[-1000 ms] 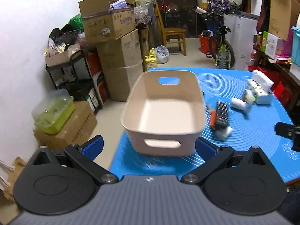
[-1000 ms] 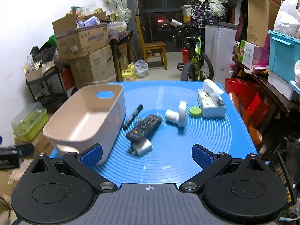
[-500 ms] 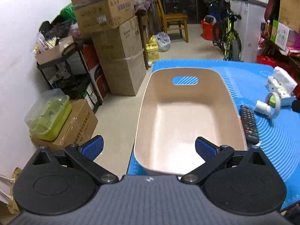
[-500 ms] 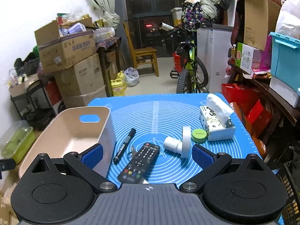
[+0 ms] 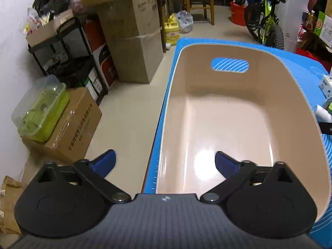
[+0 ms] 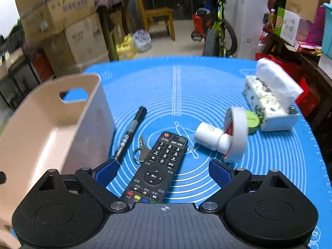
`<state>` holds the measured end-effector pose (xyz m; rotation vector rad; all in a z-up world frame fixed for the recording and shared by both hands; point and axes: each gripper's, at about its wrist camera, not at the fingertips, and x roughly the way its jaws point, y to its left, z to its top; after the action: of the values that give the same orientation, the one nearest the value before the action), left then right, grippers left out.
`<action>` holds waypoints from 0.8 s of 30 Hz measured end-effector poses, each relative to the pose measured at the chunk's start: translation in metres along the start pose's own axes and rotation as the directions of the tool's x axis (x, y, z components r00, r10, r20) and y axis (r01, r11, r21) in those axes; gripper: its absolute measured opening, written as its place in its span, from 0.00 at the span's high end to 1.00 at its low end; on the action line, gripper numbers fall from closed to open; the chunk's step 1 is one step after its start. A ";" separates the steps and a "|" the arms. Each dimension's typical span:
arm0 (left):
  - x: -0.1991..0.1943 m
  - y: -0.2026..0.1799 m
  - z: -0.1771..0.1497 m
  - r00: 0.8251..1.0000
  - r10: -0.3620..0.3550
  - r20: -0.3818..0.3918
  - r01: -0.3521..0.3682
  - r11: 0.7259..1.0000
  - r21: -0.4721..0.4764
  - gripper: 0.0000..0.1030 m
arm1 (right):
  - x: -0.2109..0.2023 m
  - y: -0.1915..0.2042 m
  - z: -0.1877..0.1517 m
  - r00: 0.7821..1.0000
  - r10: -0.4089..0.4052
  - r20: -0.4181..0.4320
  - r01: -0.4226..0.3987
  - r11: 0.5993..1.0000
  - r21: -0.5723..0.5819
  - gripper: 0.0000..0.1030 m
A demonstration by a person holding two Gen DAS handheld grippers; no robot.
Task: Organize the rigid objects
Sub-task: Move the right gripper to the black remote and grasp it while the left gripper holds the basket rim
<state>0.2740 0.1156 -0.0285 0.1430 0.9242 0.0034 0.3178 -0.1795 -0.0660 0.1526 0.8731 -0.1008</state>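
Left wrist: our left gripper (image 5: 165, 162), jaws spread and just closing, straddles the empty bin's (image 5: 244, 47) left wall; clamping may tip it off the mat (image 5: 154, 159) edge.

Right wrist: our right gripper (image 6: 162, 172), jaws spread, just narrowing, brackets the remote (image 6: 156, 168); pen (image 6: 129, 134) and keys (image 6: 141, 152) crowd left, open mat right.

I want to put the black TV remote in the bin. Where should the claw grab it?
Grip the black TV remote across its narrow middle, coming from above: it lies flat and long on the blue mat, its long sides free.
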 end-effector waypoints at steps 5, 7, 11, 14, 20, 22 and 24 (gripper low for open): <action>0.024 0.013 -0.010 0.996 -0.046 -0.082 0.041 0.997 -0.067 0.24 | 0.038 -0.002 -0.001 0.997 -0.002 -0.072 0.003 1.000 0.011 0.08; 0.029 0.013 -0.009 0.994 -0.024 -0.103 0.019 0.999 -0.050 0.33 | 0.048 -0.001 -0.003 0.996 -0.008 -0.093 0.007 1.000 -0.008 0.09; 0.025 0.020 -0.004 0.995 -0.015 -0.094 0.010 0.999 -0.053 0.37 | 0.064 0.003 -0.007 0.993 -0.031 -0.116 0.025 0.998 -0.049 0.09; 0.024 0.019 0.000 0.997 -0.012 -0.082 0.008 0.999 -0.052 0.47 | 0.070 0.004 -0.005 0.992 -0.039 -0.122 0.034 0.998 -0.043 0.11; 0.030 0.019 0.003 0.993 -0.067 -0.096 0.062 0.997 -0.047 0.74 | 0.074 0.010 -0.004 0.992 -0.038 -0.122 0.034 0.999 -0.035 0.18; 0.030 0.016 0.003 0.992 -0.080 -0.101 0.076 0.996 -0.039 0.81 | 0.077 0.009 -0.003 0.992 -0.033 -0.121 0.030 0.999 -0.025 0.21; 0.029 0.013 0.003 0.992 -0.073 -0.101 0.070 0.997 -0.030 0.82 | 0.080 0.008 -0.003 0.991 -0.012 -0.133 0.013 1.000 0.002 0.24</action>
<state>0.2943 0.1304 -0.0481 0.0859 1.0306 -0.0436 0.3676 -0.1735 -0.1286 0.1578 1.0069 -0.1045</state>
